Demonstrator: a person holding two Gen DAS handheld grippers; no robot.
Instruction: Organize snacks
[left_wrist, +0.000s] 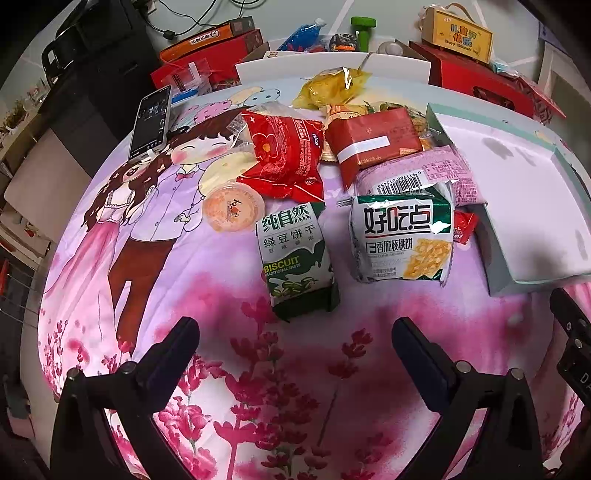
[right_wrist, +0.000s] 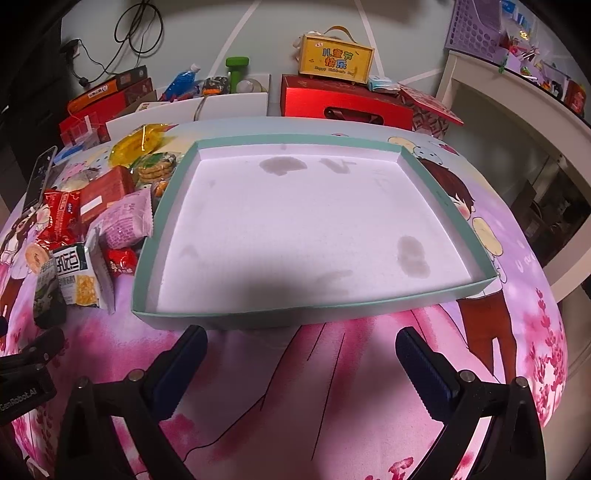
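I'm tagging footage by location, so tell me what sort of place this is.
Probably a room in a home: a cartoon-print cloth covers the table, red gift boxes are stacked along the wall, and a phone lies beside the snack packets.

Both views are fisheye, so straight edges bow and the corners fall into black vignette. Light comes from above and is fairly bright, with a pink-purple cast. A broad soft shadow lies across the near part of the shallow box (right_wrist: 476, 236). Glare spots flash on the yellow wrapper (left_wrist: 332, 86) and the biscuit pack (left_wrist: 400, 236). The centre is sharp; the far clutter at the rim softens.
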